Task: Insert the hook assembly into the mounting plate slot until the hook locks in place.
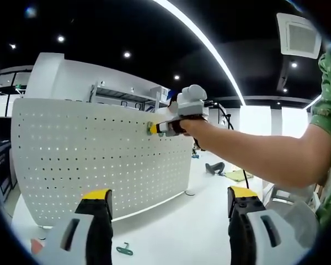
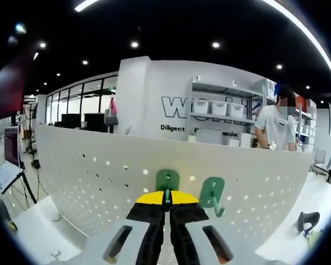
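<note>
White pegboard standing upright on a white table, holes in even rows. Two green hooks against its face in the right gripper view: one hook pressed flat to the board near its middle, pinched by the right gripper, jaws narrowed onto its stem with the yellow tips meeting around it; a second hook just beside it, toward the board's right end, tilted, its curved tip pointing down.

Left gripper view, from farther back along the table: right gripper seen from the side, held in a person's hand, its tips touching the board near the upper right corner, a green hook at the contact point. Left gripper with jaws spread wide, nothing between them. Another green hook lying flat on the table near the board's lower front edge. Small orange object at the table's left edge, too cut off to identify.

Behind the board in the right gripper view: shelves with white bins, and a person standing at the right end. Dark object on the table at the right edge.
</note>
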Motion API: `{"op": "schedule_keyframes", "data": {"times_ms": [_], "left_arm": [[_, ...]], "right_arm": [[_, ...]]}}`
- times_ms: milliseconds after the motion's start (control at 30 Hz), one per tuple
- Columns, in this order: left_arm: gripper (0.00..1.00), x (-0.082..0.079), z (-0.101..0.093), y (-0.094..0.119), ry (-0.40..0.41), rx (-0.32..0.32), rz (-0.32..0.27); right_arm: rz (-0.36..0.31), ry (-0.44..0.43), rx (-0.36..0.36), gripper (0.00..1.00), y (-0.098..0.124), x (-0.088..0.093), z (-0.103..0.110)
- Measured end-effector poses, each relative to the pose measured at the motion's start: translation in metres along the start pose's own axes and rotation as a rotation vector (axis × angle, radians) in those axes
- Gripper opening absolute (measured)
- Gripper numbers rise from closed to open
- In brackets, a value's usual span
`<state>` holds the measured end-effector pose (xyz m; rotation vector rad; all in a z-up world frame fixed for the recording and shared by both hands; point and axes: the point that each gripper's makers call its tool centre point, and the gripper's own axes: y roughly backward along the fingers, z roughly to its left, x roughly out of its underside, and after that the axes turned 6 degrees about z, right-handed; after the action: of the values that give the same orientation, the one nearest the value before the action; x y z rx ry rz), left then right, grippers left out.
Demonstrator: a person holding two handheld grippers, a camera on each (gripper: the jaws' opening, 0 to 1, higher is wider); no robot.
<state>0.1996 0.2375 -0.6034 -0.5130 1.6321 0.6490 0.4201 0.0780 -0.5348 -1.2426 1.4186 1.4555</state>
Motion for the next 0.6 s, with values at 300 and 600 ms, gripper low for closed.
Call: {"op": "schedule_keyframes", "data": {"times_ms": [300,600], "left_arm": [[0.88,-0.0005,0.0002,0.0009,-0.001,0.000,-0.003],[0.87,-0.0013,-0.0005,0.0000,-0.003,0.004,-0.003]], "right_arm": [[0.037,-0.001,-0.014,0.01,0.0000,0.0023,0.0007],[0.002,0.007,-0.016,0.01,0.0036,0.0031,0.0012]]}}
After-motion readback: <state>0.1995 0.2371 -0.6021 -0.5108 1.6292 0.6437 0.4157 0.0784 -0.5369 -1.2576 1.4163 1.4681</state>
